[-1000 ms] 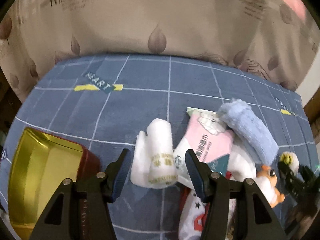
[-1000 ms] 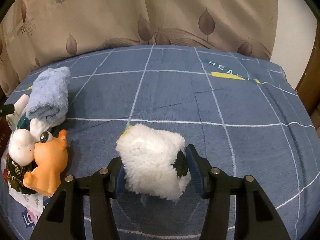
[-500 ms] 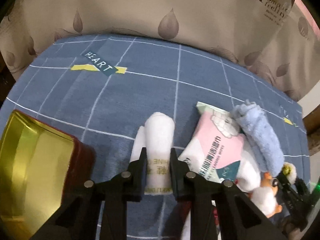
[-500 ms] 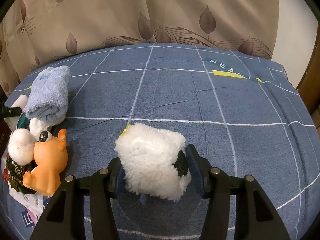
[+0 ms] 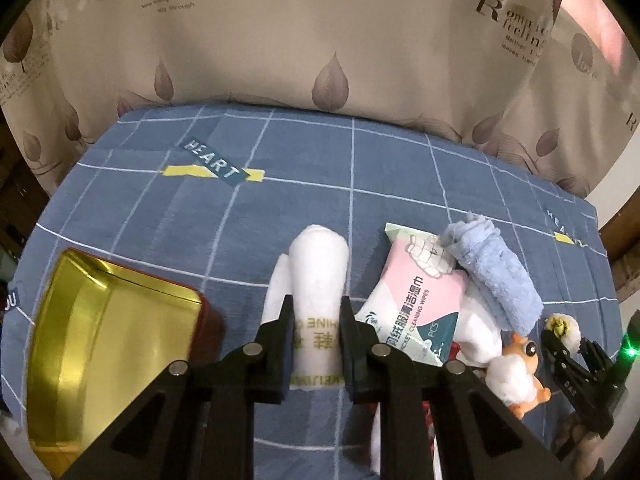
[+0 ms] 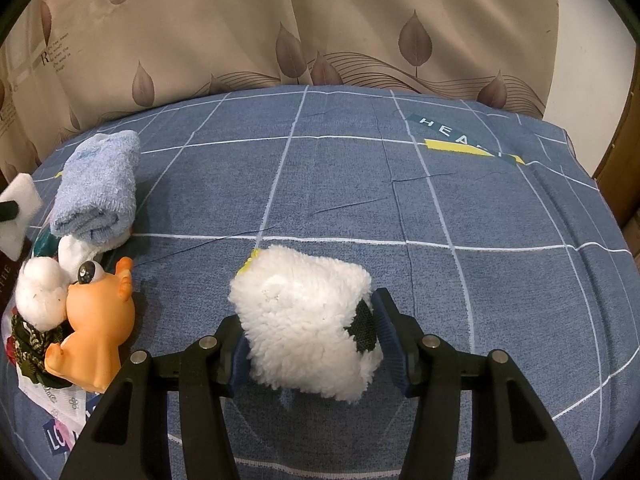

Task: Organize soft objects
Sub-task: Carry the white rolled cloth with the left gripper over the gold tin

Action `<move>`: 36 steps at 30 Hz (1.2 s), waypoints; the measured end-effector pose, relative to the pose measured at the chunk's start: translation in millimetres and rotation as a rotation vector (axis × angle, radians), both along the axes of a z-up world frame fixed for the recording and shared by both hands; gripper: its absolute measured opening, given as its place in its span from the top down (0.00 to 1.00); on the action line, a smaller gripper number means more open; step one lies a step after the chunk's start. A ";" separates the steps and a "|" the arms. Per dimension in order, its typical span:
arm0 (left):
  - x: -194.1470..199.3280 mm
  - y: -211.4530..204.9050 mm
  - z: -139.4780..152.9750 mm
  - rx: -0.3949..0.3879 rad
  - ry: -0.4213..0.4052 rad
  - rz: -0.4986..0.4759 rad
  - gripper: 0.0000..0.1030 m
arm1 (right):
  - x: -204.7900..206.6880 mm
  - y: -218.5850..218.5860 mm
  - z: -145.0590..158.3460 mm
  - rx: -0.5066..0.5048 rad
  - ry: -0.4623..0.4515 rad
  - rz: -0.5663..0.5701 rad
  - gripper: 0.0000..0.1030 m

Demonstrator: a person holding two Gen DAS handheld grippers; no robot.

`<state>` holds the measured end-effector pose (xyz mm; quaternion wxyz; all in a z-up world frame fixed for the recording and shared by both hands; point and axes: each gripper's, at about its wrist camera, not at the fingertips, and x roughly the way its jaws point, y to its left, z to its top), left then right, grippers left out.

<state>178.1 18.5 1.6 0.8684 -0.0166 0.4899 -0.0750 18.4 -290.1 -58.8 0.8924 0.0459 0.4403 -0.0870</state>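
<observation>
- The left claw (image 5: pixel 316 330) is clamped on a rolled white towel with gold lettering (image 5: pixel 318 276), just above the blue checked cloth-covered surface (image 5: pixel 280 152).
- An open gold-lined red tin box (image 5: pixel 104 344) sits just left.
- The right claw (image 6: pixel 308 344) squeezes a fluffy white plush block with a black patch (image 6: pixel 304 320).
- A rolled light-blue towel (image 6: pixel 98 188) and an orange rubber toy (image 6: pixel 100 320) lie at the left.

Ahead of me, from ten to two o'clock, hangs a beige curtain (image 5: pixel 320 40) printed with brown leaves and lettering — its hem meets the far edge of the surface I work over. That surface wears a blue cloth (image 6: pixel 400 200) gridded in white lines, with a "HEART" label (image 5: pixel 214 164) and yellow bars. At two o'clock a plain pale wall (image 6: pixel 592 40) shows — dark wood beside it.
</observation>
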 end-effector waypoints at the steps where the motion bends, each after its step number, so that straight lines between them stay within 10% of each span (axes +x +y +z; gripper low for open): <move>1: -1.2 3.7 2.7 0.010 -0.002 0.004 0.81 | 0.1 -0.3 0.0 0.000 0.000 0.000 0.50; 16: -15.1 91.6 26.0 0.104 -0.037 0.103 0.81 | 0.5 0.7 -1.0 -0.004 0.000 0.000 0.50; 36: 3.8 165.9 -15.0 0.167 0.042 0.244 0.81 | -0.4 0.6 -3.2 -0.007 0.001 0.001 0.50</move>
